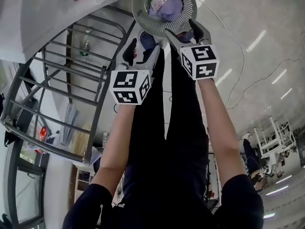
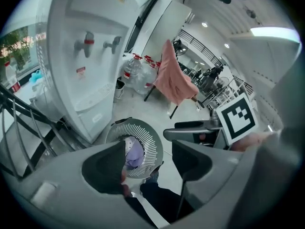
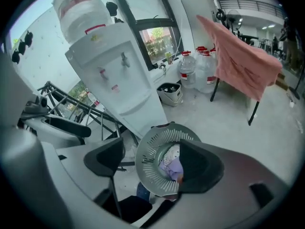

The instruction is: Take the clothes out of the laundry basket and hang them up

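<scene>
Basket [image 1: 142, 19] lies just ahead of my left tool [image 1: 142, 49] and right tool [image 1: 183, 30], both spread wide, empty; I should pinch the lilac garment [image 1: 167, 6] inside.

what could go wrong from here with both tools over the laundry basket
1. The left tool and right tool, both open, sit close together above the round basket; they might knock each other or its rim.
2. The purple garment lies bunched with other cloth, so one grab may lift more than one piece.
3. The basket stands free on the floor, so a snagged pull might tip it.
</scene>
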Demonstrator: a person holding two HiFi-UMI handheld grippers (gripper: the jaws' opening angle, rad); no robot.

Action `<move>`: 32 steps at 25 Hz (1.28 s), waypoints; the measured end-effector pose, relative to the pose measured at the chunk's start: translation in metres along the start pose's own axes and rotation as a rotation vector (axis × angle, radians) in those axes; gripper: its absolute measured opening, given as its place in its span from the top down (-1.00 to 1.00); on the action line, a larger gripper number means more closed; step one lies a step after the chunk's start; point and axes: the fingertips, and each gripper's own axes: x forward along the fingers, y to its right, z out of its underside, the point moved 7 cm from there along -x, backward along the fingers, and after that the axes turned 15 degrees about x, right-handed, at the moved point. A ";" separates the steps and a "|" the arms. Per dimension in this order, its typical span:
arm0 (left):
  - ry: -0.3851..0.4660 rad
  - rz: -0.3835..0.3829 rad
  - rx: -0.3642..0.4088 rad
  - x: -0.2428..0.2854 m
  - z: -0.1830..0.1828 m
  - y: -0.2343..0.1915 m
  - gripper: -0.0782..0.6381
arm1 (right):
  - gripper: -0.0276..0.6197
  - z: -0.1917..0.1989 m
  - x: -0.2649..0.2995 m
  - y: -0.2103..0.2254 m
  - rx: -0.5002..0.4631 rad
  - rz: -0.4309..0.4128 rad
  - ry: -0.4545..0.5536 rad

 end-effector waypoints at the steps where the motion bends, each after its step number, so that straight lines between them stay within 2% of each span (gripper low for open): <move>1: -0.013 0.003 -0.006 0.017 0.006 -0.002 -0.06 | -0.22 0.005 0.013 0.009 -0.007 -0.005 -0.015; 7: -0.056 -0.003 -0.010 0.116 0.036 -0.013 -0.06 | -0.21 0.028 0.091 0.062 -0.106 -0.025 -0.077; 11: -0.093 -0.001 -0.004 0.159 0.057 -0.021 -0.06 | -0.21 0.039 0.146 0.090 -0.186 -0.030 -0.113; 19: -0.099 0.020 -0.009 0.218 0.081 -0.049 -0.06 | -0.21 0.046 0.247 0.119 -0.290 -0.089 -0.190; 24: -0.057 0.054 -0.096 0.240 0.084 -0.067 -0.06 | -0.21 0.049 0.300 0.134 -0.353 -0.095 -0.223; 29: -0.026 0.082 -0.106 0.251 0.081 -0.072 -0.06 | -0.21 0.056 0.350 0.159 -0.426 -0.076 -0.291; 32: -0.033 0.076 -0.149 0.259 0.089 -0.078 -0.06 | -0.21 0.062 0.377 0.169 -0.459 -0.057 -0.337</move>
